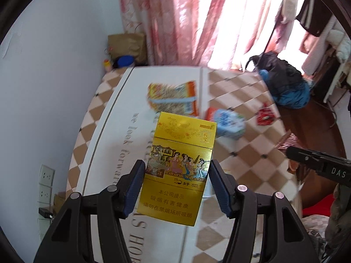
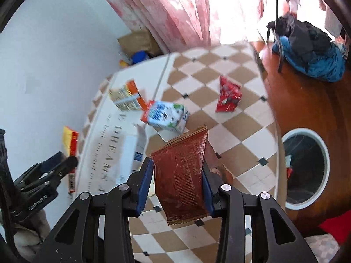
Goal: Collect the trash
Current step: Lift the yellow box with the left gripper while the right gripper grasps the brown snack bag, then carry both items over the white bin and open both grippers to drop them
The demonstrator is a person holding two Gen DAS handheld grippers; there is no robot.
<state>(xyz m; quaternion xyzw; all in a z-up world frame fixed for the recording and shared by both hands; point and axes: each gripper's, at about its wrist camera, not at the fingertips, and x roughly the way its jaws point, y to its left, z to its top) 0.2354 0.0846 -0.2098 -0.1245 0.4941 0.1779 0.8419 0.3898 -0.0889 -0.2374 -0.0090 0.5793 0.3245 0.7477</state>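
My left gripper [image 1: 177, 167] is shut on a yellow cigarette pack [image 1: 178, 166], held upright above the checkered tablecloth [image 1: 248, 144]. My right gripper [image 2: 178, 164] is shut on a brown snack wrapper [image 2: 183, 175], also lifted over the table. On the table lie an orange-and-yellow box [image 1: 173, 97] [image 2: 128, 97], a blue-and-white milk carton [image 1: 229, 123] [image 2: 167, 117], a red snack bag [image 1: 265, 116] [image 2: 228, 95] and a white carton [image 2: 137, 149]. From the right wrist view the left gripper [image 2: 65, 160] shows at the left with the yellow pack [image 2: 70, 142] in it. A white-rimmed bin [image 2: 306, 167] stands on the floor at the right.
A white wall runs along the table's left side, with sockets [image 1: 46, 184] low down. Pink curtains [image 1: 197, 17] hang behind the table. A cardboard box [image 1: 128, 46] sits in the back corner. A black and blue heap of bags [image 2: 307, 50] lies on the wooden floor [image 2: 307, 109].
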